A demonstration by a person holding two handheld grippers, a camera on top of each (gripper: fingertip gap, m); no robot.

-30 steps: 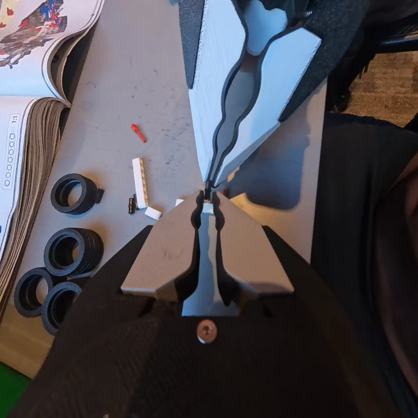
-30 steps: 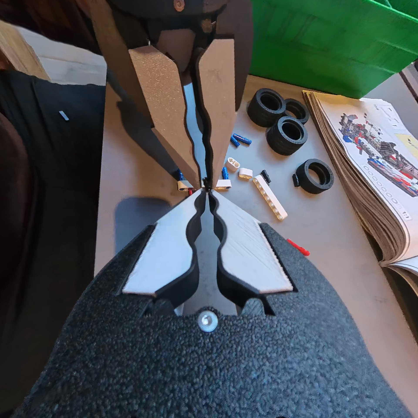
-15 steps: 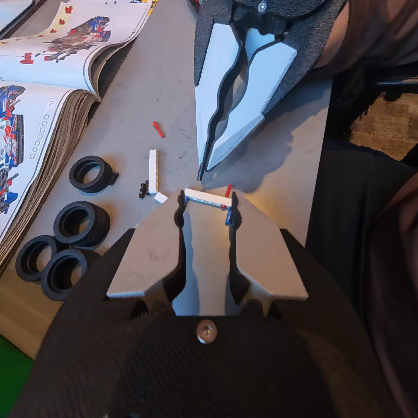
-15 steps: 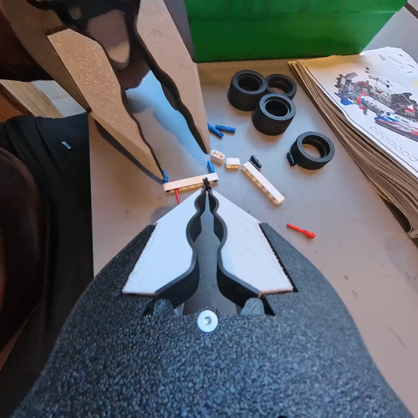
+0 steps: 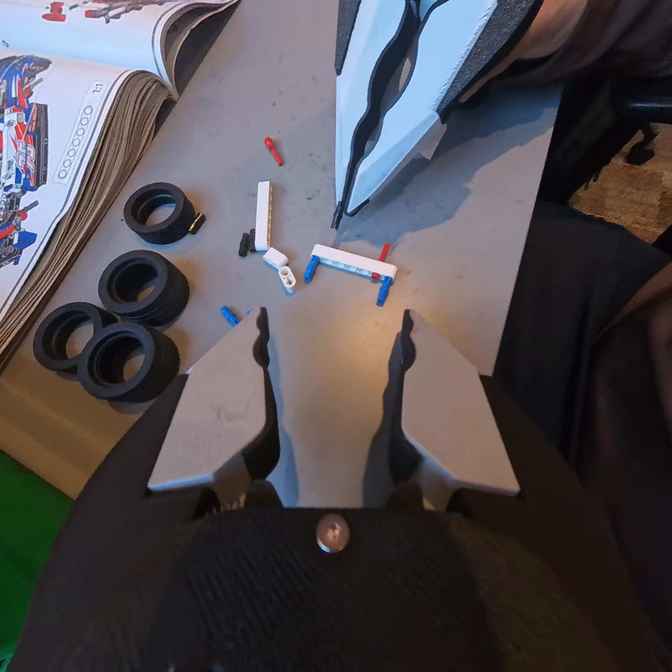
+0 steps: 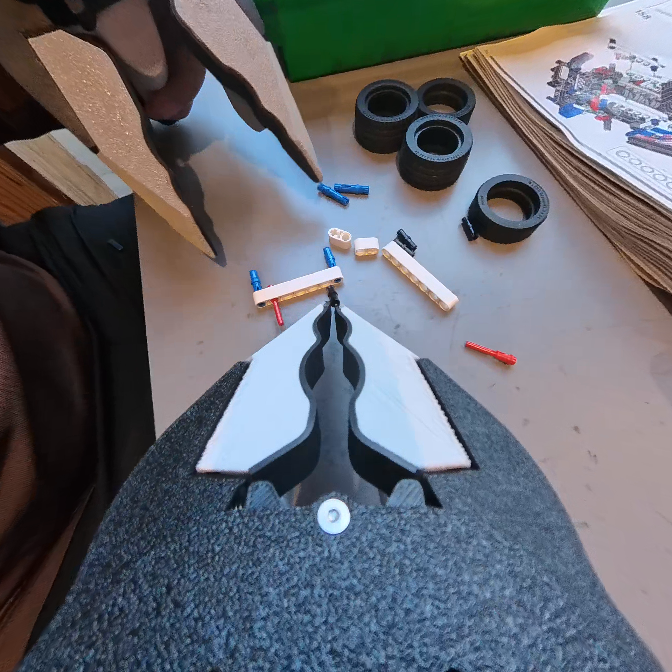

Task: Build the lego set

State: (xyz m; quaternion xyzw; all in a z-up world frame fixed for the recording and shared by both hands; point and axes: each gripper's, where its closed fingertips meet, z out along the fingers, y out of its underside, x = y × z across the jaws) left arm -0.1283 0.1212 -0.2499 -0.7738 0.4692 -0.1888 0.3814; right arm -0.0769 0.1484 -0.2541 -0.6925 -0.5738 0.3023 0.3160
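A white beam (image 5: 354, 262) with two blue pins and a red axle in it lies flat on the grey table (image 5: 327, 363). It also shows in the right wrist view (image 6: 298, 287). My left gripper (image 5: 333, 315) is open and empty, drawn back just short of the beam; from the right wrist view it (image 6: 265, 216) hangs over the table's far left. My right gripper (image 6: 330, 307) is shut on a small black pin (image 6: 332, 295). It (image 5: 342, 214) holds that pin (image 5: 336, 218) a little above the table, just beyond the beam's left end.
A second white beam (image 6: 418, 276), two short white connectors (image 6: 352, 243), black pins (image 6: 406, 240), two blue pins (image 6: 343, 192) and a loose red axle (image 6: 491, 352) lie around. Several black tyres (image 6: 432, 152), an open instruction booklet (image 6: 600, 127) and a green bin (image 6: 400, 32) stand beyond. The table edge (image 5: 509, 309) is close. The grippers' ends are close to 7 centimeters from one another. To the loose red axle (image 6: 491, 352): right tips about 8 centimeters, left tips about 15 centimeters. My left wrist view (image 5: 274, 151) looks at it from another angle.
My left gripper opened, let go of the white beam and pulled back; the beam now lies on the table. My right gripper drew away from it, still shut on the black pin.
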